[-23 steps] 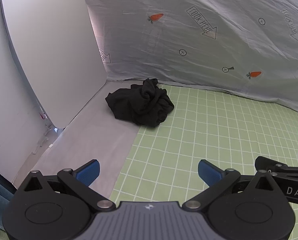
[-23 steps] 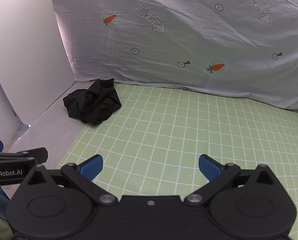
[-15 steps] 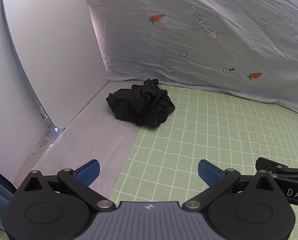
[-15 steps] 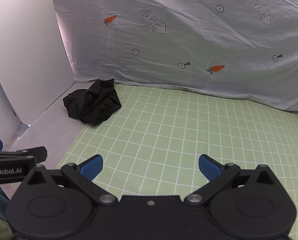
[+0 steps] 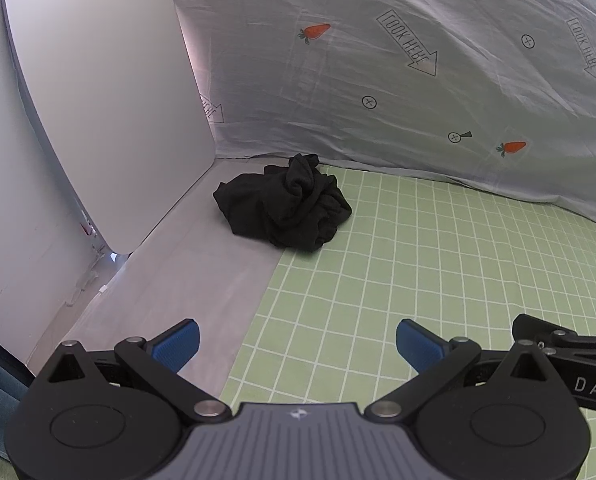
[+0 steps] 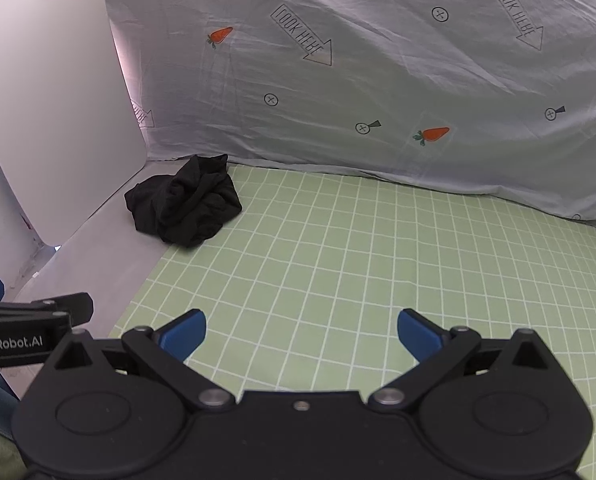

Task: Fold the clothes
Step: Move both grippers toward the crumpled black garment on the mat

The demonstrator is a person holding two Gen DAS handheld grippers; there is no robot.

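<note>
Blue-padded, my left gripper (image 5: 297,343) and right gripper (image 6: 301,333) both hung with jaws spread wide, nothing between them, side by side above the counter. Under them lay a green grid mat (image 6: 338,264), with a pale grey strip (image 5: 186,280) along its left edge. Farther off, the crumpled black garment (image 5: 284,208) sat bunched across that seam, near the white panel (image 5: 110,100) and the carrot-printed sheet (image 6: 378,80).

left gripper (image 5: 297,342): black linkage arms, blue pads, grey ribbed body with small white emblem, silver pivot screws | right gripper (image 6: 301,333): all-black body, blue pads, silver screws, round hubs at 7 and 5 o'clock | white lettering on both side arms
</note>
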